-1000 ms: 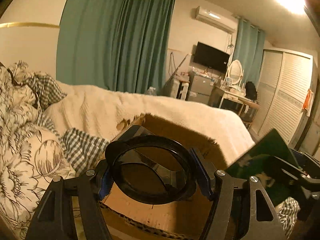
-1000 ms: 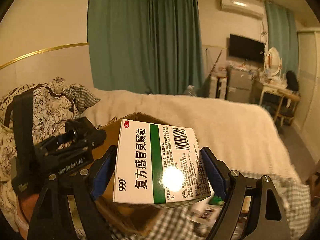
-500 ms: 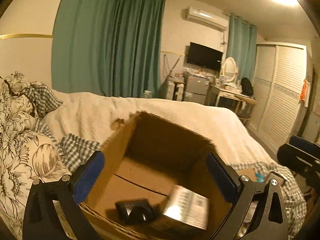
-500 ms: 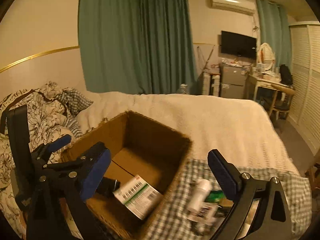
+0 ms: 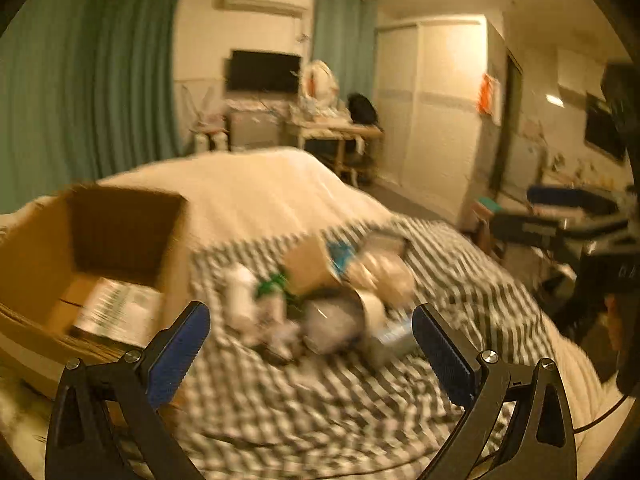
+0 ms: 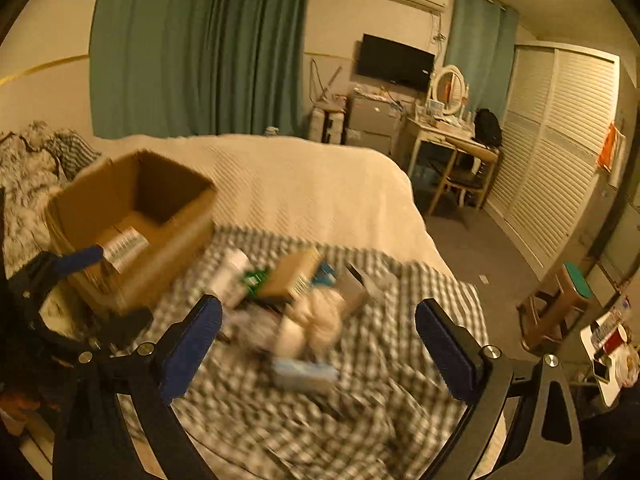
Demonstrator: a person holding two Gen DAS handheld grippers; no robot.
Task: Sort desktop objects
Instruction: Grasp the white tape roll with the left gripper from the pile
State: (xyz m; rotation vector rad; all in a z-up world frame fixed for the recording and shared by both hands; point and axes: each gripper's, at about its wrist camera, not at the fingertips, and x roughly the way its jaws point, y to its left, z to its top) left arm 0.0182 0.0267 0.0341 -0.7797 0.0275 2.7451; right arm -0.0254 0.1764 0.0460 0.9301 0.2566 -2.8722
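An open cardboard box (image 5: 120,232) stands on the bed at the left; it also shows in the right wrist view (image 6: 132,216). A white medicine box (image 5: 116,312) lies inside it, seen too in the right wrist view (image 6: 124,244). A blurred pile of small objects (image 5: 324,288) lies on a checked cloth (image 5: 320,396), with a white bottle (image 6: 232,276), a brown carton (image 6: 292,276) and a pale blue pack (image 6: 304,372). My left gripper (image 5: 308,352) is open and empty above the cloth. My right gripper (image 6: 320,344) is open and empty above the pile.
A cream bedspread (image 6: 312,184) covers the bed behind the cloth. Patterned pillows (image 6: 28,176) lie at the far left. A dressing table (image 6: 452,148), a louvred wardrobe (image 6: 560,152) and a small stool (image 6: 568,300) stand to the right of the bed.
Both grippers opened: the black ring and the medicine box dropped into the cardboard box. Both grippers then swung right, from over the box to over the pile on the checked cloth.
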